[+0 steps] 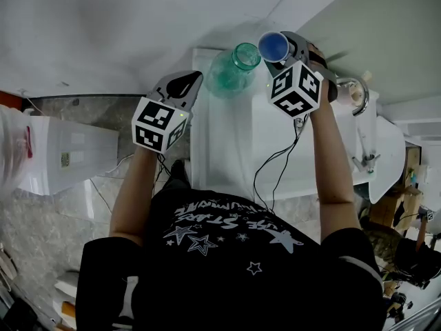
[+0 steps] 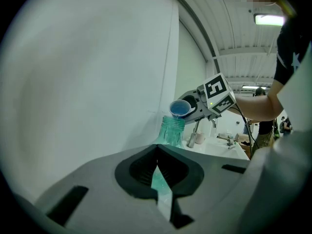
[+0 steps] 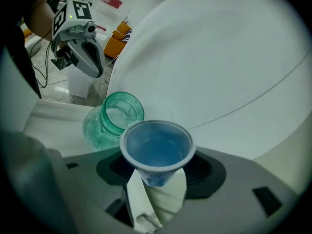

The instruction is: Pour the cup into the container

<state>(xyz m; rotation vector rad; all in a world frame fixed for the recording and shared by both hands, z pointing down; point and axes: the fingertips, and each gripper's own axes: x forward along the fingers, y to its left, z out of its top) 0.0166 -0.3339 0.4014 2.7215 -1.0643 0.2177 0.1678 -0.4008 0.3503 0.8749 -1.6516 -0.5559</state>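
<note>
Holding the blue cup [image 3: 157, 147] tipped at the top centre of the head view, the right gripper [image 3: 157, 179] pinches it by its lower part between its fingers [image 3: 132, 189], rim just beside the open mouth of the green jar [image 1: 231, 71]. The jar stands on the white surface [image 1: 227, 150]. The left gripper [image 1: 185, 83] hangs to the jar's left, apart from it, fingers [image 2: 141, 167] pressed together on nothing. No stream shows, so the pour looks barely begun or nearly finished; I cannot tell which.
</note>
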